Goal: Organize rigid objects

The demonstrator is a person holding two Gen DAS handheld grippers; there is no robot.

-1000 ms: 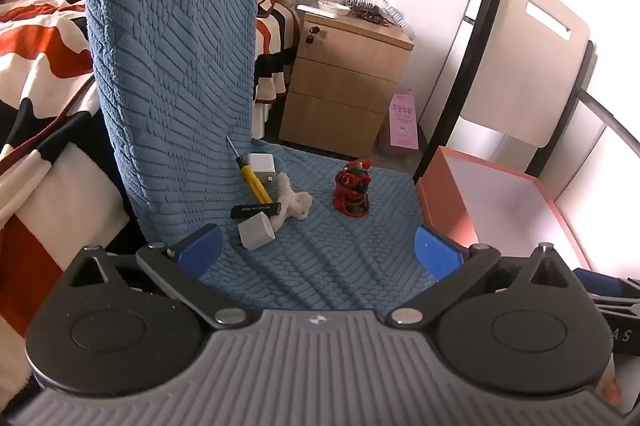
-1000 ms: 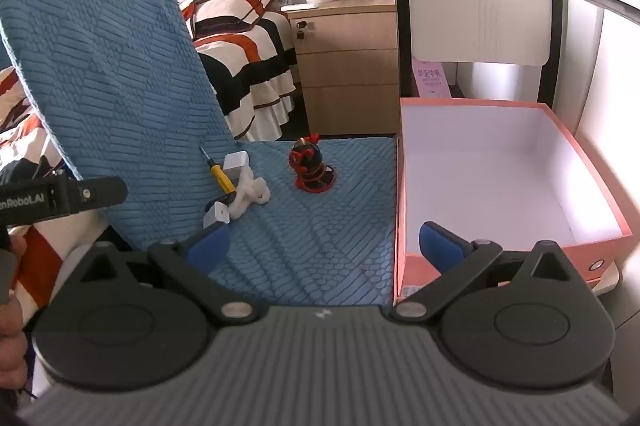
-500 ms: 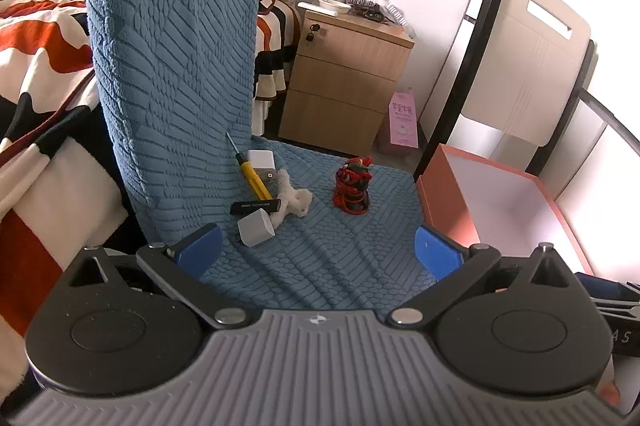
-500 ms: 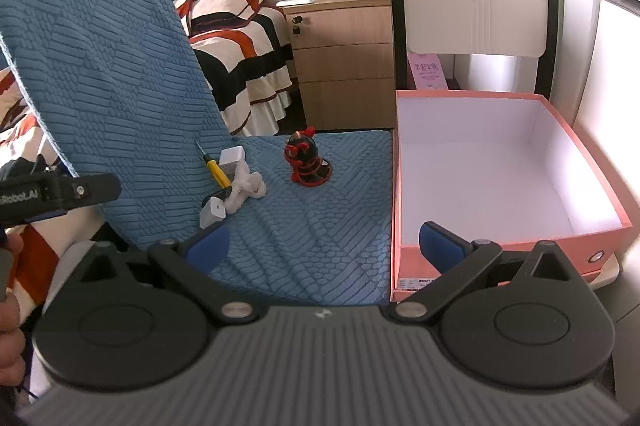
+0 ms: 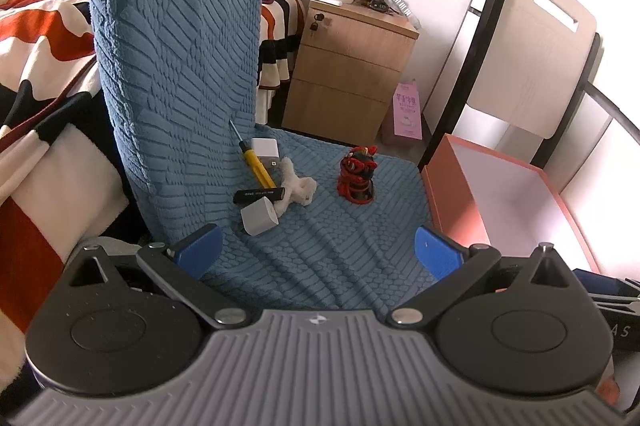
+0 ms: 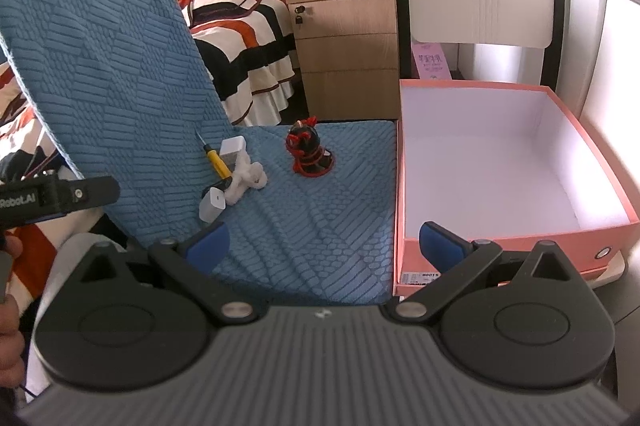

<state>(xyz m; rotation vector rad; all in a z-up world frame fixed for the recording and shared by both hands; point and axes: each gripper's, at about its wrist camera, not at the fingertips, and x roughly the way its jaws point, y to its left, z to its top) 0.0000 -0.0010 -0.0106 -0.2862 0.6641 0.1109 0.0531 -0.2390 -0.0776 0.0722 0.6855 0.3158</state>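
Note:
On the blue quilted chair seat (image 5: 320, 250) lie a red and black figurine (image 5: 357, 177), a yellow screwdriver (image 5: 258, 168), a white charger block (image 5: 259, 215), a second white adapter (image 5: 266, 150), a black stick (image 5: 259, 195) and a white coral-like piece (image 5: 296, 185). The right wrist view shows the same figurine (image 6: 307, 154), screwdriver (image 6: 217, 163) and charger (image 6: 211, 204). An empty pink box (image 6: 500, 162) stands right of the seat. My left gripper (image 5: 318, 252) and right gripper (image 6: 325, 244) are both open and empty, short of the objects.
The blue chair back (image 5: 176, 46) rises at the left. A bed with a striped blanket (image 5: 36, 38) lies beyond it. A wooden nightstand (image 5: 348, 66) and a beige chair back (image 5: 532, 42) stand behind. The left gripper's body (image 6: 56, 196) shows at the right view's left edge.
Both grippers have shifted slightly; the right one has backed away a little, so the pink box shows more fully. The objects have not moved.

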